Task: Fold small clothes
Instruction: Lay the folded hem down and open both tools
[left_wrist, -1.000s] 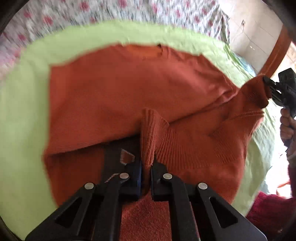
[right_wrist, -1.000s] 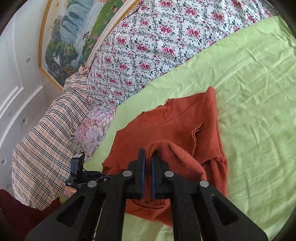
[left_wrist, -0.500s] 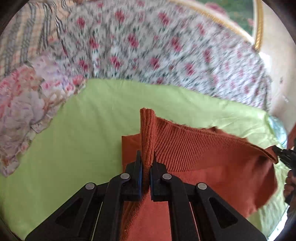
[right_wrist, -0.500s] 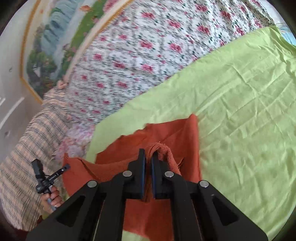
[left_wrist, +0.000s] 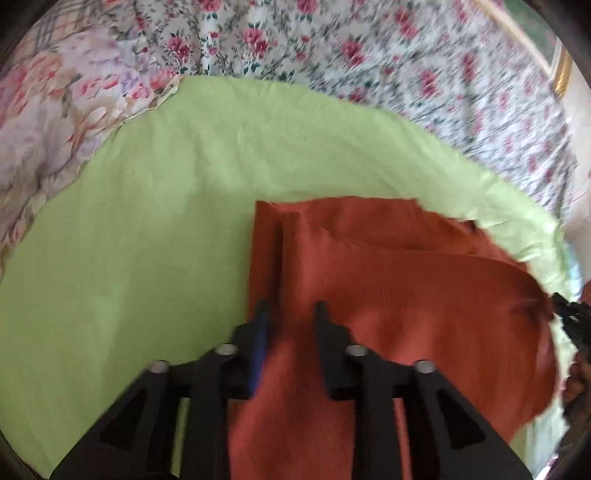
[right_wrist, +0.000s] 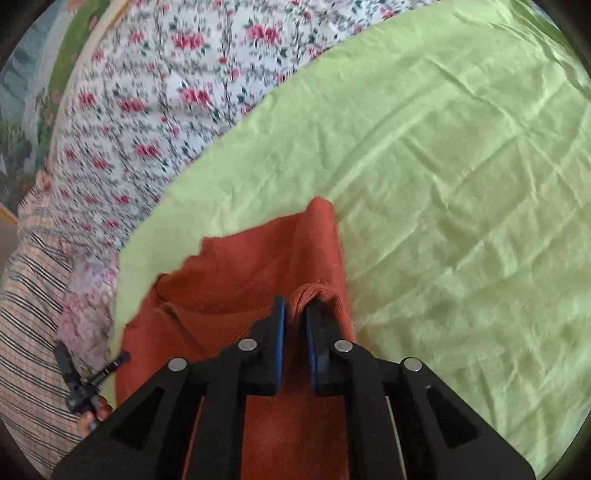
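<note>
The rust-orange knitted sweater (left_wrist: 388, 295) lies on the light green bed sheet (left_wrist: 147, 221), with its lower part folded up over the body. The left gripper (left_wrist: 290, 314) has just been opening: its jaws stand apart over the left edge of the fold and the cloth lies loose below them, so it is released. The right gripper (right_wrist: 293, 314) has also just been opening, but a small ridge of knit is between its jaws; the pads seem not to press it any more, though the view is not clear enough to be sure.

To do this step well, I think both grippers should let go fully before they lift, and go straight up, so the hem is not dragged back. The two corners should lie at the same level, just ahead of each gripper.

Beyond the sheet, ahead of both grippers, is a white quilt with red flowers (right_wrist: 166, 92). A gold-framed landscape painting (right_wrist: 33, 74) hangs on the wall behind it.
</note>
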